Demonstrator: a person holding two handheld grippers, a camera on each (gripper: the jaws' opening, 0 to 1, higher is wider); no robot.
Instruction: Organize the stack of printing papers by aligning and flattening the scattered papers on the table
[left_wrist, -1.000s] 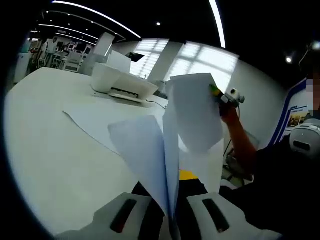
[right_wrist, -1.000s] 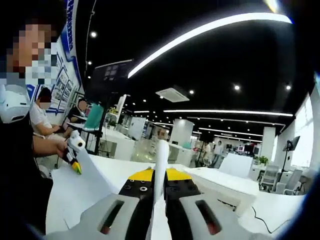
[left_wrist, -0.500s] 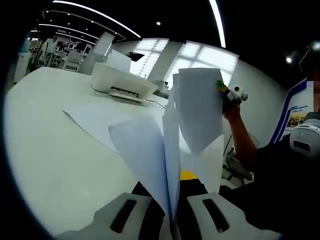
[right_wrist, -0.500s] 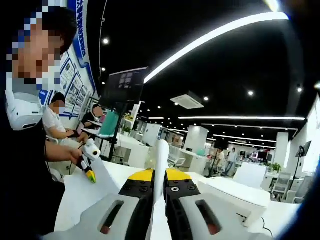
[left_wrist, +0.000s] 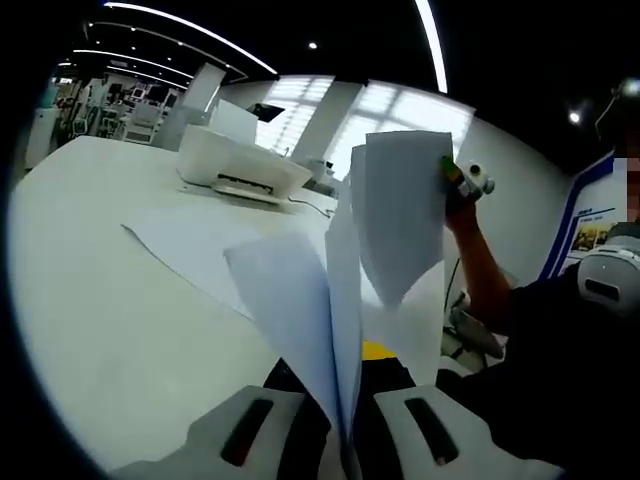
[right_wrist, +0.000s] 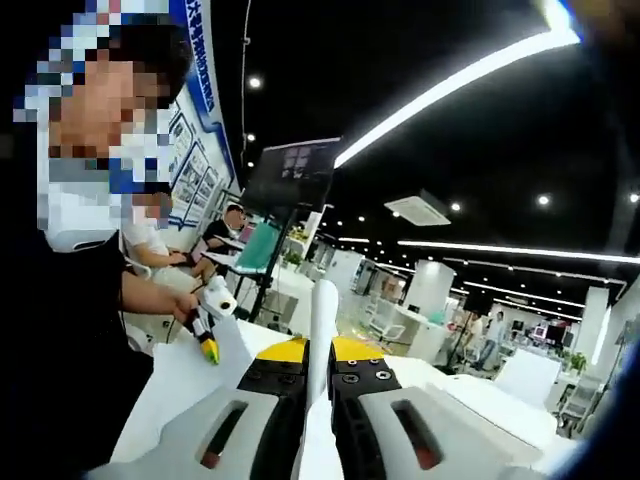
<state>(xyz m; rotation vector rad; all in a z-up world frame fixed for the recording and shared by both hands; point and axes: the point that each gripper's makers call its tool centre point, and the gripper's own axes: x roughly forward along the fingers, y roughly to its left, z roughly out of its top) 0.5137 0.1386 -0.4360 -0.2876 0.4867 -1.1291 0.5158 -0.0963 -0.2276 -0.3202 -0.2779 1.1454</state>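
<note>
Papers (left_wrist: 340, 330) edge-on, perhaps between jaws

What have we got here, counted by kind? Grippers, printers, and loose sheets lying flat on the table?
Grippers: 2 (left gripper, right gripper), each shut on the lifted papers
Printers: 1 (printer)
Flat sheets on the table: 1 (sheet)
Total: 4

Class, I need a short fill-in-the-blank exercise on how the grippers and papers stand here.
1. Both grippers hold the stack of papers lifted off the ____.
2. The left gripper has its jaws ____ on the papers.
3. On the table, a loose sheet lies in front of a white ____.

Missing words: table; shut; printer
</note>
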